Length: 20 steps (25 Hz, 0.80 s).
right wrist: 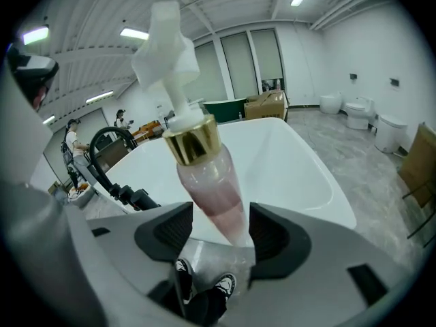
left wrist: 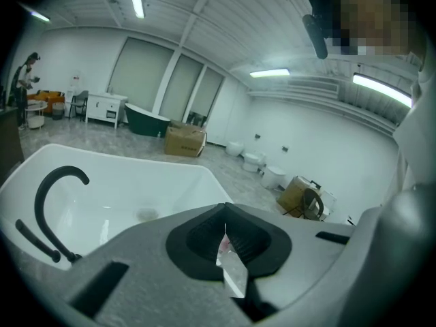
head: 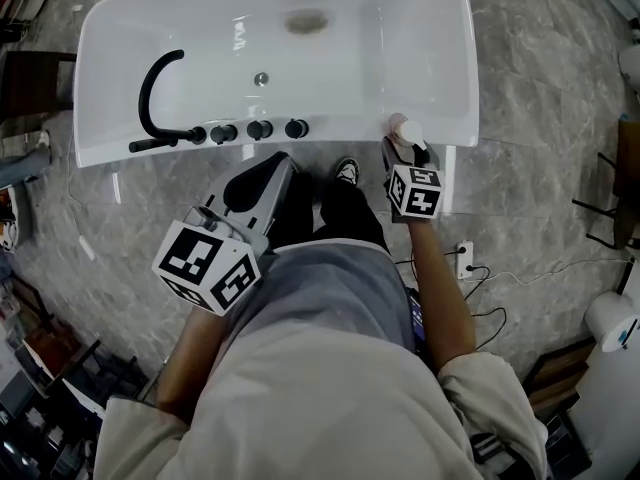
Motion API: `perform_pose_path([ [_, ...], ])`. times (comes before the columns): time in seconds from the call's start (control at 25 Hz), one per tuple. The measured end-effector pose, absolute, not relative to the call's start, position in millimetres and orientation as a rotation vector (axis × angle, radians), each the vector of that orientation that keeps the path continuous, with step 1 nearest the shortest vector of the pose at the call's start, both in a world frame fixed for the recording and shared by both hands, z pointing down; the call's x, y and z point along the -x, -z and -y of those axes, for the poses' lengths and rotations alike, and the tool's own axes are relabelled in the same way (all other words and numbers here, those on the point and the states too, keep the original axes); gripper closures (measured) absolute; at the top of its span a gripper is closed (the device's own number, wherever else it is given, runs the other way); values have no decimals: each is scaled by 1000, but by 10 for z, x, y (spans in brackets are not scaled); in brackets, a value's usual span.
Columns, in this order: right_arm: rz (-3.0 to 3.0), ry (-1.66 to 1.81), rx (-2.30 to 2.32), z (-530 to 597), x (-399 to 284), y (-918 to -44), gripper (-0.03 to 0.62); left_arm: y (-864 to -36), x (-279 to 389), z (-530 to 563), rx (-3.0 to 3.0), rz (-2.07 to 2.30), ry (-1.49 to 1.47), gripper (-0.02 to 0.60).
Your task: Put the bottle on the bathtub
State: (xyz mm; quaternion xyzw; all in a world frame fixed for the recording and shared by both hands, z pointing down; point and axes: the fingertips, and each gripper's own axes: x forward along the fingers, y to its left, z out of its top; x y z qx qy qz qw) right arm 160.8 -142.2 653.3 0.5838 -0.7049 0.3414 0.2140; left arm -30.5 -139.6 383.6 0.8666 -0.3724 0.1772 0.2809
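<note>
Just at the near right corner of the white bathtub (head: 340, 134), the right gripper (head: 400, 148) holds a clear pump bottle of pink liquid with a gold collar and white pump head (right wrist: 204, 182). Its dark padded fingers (right wrist: 167, 234) sit narrow on either side of the bottle's lower body, apparently clamping it. The low grip leaves the pump top free and puts the base out in front, which suits setting it down. The bottle leans a little toward the tub's black curved faucet (head: 155, 93). From the head view it is over the flat rim, beside the tub's right wall. Whether its base touches the rim cannot be told.

The left gripper (head: 268, 168) is drawn back near the person's waist, below the tub's edge, probably to stay clear. Its fingers (left wrist: 204, 240) are pressed together with nothing between them.

Judging by this, the placing step is close to done. The bottle wants straightening before the fingers let go, or it may tip into the basin.
</note>
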Motion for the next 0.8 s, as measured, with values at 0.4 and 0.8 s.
perform_pose_path([
  [0.4, 2052, -971, -1613, 1161, -1566, -6097, 362, -3873, 158, 1297, -2347, 934, -461, 572],
  [0.8, 2155, -1035, -1679, 912, -1669, -5380, 428, -3866, -64, 1238, -2390, 845, -450, 572],
])
